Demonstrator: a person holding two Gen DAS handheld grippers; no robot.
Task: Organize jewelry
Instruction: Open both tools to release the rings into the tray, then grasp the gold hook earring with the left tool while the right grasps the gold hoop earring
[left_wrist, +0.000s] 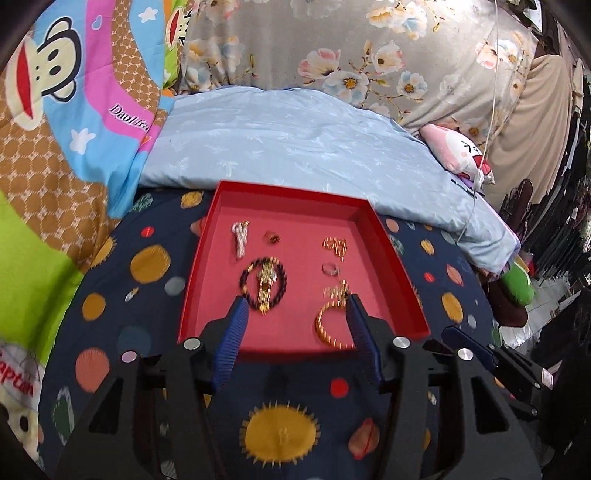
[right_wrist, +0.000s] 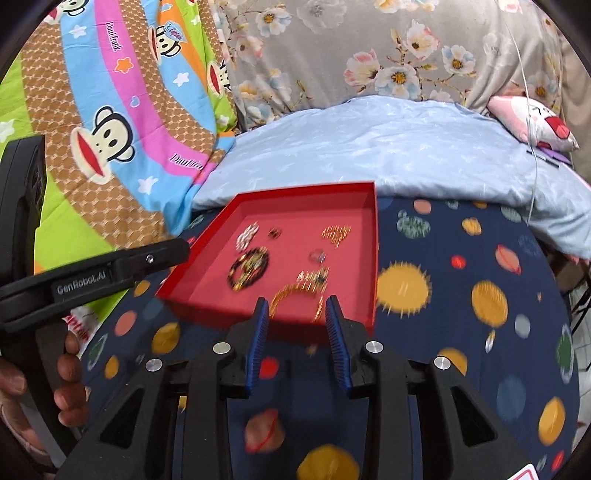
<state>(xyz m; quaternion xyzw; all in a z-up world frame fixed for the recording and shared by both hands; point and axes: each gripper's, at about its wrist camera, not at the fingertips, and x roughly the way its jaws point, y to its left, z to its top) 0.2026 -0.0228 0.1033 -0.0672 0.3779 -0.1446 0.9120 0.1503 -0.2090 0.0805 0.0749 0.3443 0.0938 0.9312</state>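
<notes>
A red tray (left_wrist: 402, 273) lies on a dark planet-print cloth and holds several jewelry pieces: a dark bead bracelet (left_wrist: 263, 282) with a gold watch (left_wrist: 266, 286) across it, a gold bangle (left_wrist: 330, 325), a silver ring (left_wrist: 330, 268), gold earrings (left_wrist: 335, 246), a silver chain (left_wrist: 240, 238) and a small ring (left_wrist: 272, 237). My left gripper (left_wrist: 295, 306) is open over the tray's near part, its right finger beside the bangle. My right gripper (right_wrist: 294, 308) is open at the near rim of the tray (right_wrist: 372, 258), just short of the bangle (right_wrist: 291, 295). Both are empty.
A light blue pillow (left_wrist: 295, 140) lies right behind the tray. A cartoon monkey quilt (left_wrist: 74, 110) rises at the left, floral fabric (left_wrist: 351, 48) at the back. A pink plush (left_wrist: 461, 151) and a white cable (left_wrist: 487, 110) are at the right. The left gripper's body (right_wrist: 92, 273) shows at the right view's left.
</notes>
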